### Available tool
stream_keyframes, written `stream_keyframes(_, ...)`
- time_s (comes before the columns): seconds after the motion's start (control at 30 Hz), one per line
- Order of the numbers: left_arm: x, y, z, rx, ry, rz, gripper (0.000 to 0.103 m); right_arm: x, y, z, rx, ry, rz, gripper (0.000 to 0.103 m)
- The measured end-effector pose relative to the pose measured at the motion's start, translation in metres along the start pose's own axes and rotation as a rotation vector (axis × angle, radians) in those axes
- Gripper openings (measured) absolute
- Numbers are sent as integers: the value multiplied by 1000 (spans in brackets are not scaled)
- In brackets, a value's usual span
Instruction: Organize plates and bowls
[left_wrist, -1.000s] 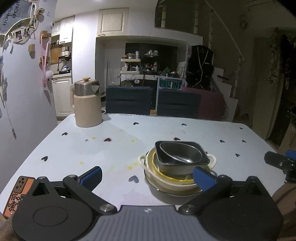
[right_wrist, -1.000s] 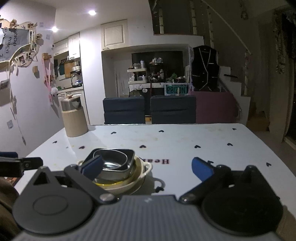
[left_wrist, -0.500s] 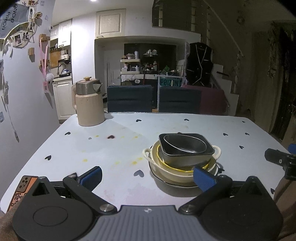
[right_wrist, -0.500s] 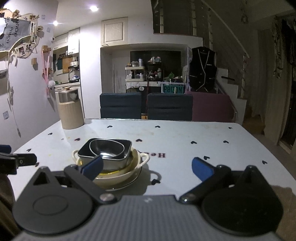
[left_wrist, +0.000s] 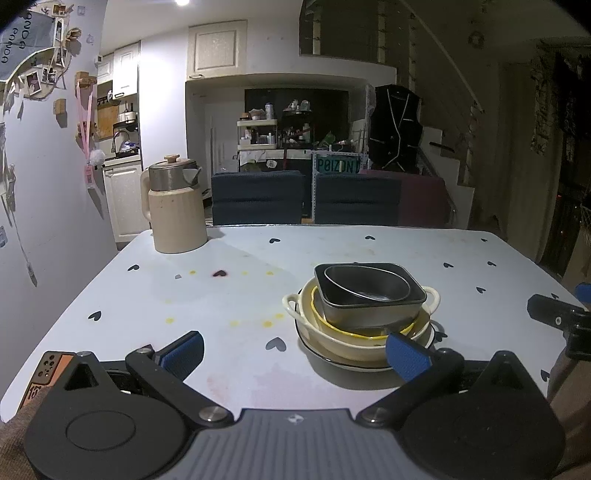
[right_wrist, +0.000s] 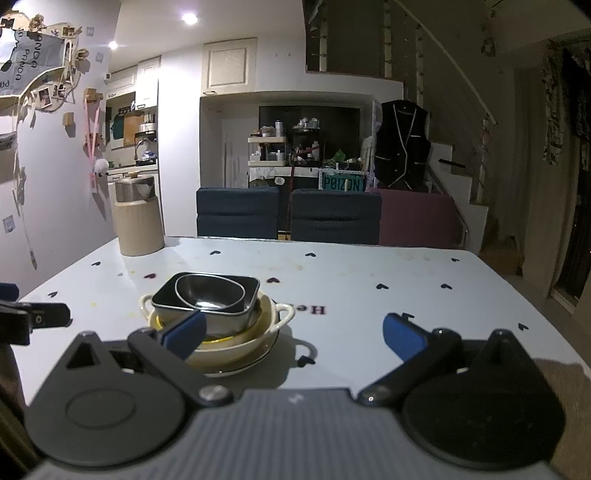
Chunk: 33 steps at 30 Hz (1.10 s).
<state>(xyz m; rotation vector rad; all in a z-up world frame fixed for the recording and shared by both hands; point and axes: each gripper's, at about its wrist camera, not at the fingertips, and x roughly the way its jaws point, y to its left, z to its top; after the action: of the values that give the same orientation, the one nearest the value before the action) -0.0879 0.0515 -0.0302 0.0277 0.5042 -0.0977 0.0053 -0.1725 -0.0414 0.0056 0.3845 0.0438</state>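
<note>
Grippers level — left gripper (left_wrist: 295, 352), right gripper (right_wrist: 291, 334), fingers (left_wrist: 406, 356) spread wide

A green sign (right_wrist: 341, 183) behind the chairs, at 12 o'clock, reads "POIZON". Dark letters (right_wrist: 317, 309) on the table (right_wrist: 369, 266), upside down, read "He"; the remainder is hidden.

Both wrist views look low and level across the table (left_wrist: 236, 295) toward the far chairs, from its near edge. The left one sits left of the stacked dishes (left_wrist: 364, 314), the right one right (each catches the other gripper at its margin).
</note>
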Motion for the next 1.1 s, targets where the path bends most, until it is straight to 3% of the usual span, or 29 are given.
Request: stream_keyframes(1.1,1,0,-1,1,0,1,103,-1,4,-1,8,0,-3,103)
